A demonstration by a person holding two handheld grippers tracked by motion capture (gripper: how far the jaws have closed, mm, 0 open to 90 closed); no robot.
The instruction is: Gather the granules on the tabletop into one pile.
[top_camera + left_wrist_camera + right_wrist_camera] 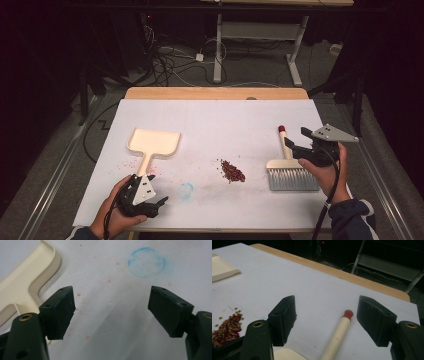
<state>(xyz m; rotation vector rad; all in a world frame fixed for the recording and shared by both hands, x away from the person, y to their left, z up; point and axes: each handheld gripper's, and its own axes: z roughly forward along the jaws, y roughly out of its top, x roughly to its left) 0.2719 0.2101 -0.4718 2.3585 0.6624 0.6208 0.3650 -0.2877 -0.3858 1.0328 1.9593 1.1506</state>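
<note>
On white table, empty dustpan point(154, 142), bean pile point(232, 171), brush point(291, 170), both grippers' jaws wide open, holding nothing.

Bright sheet; dark surroundings; soft focus

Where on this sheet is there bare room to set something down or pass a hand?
The far strip between the dustpan, the brush and the wooden edge is bare. The near edge right of the left gripper is open too. It is crowded mid-table around the bean pile, and at the brush under the right gripper.
</note>
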